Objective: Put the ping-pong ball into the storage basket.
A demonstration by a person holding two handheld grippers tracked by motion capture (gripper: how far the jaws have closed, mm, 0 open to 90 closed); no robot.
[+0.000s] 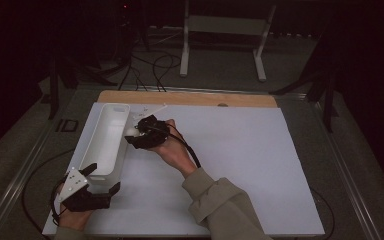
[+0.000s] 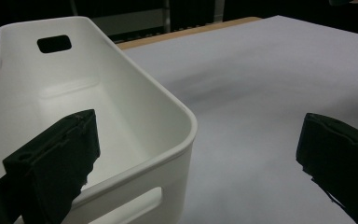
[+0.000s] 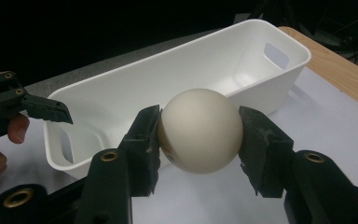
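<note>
A dim desk [image 1: 240, 165] covered by a white sheet, seen from above. At its near left corner, the left tongs [image 1: 101, 181] rest in a hand, jaws spread wide and holding nothing; one jaw sits over the near end of a bin [image 1: 105, 145], the other over bare sheet. The bin is long, white plastic, with rounded corners and a handle slot at each end, lying along the left edge toward the far left corner. Just beside its right wall, near the far end, the right tongs [image 1: 131, 134] are clamped on a ball [image 3: 200, 130]. The ball is smooth, matte, cream-white, pinched on both sides by the black pads
</note>
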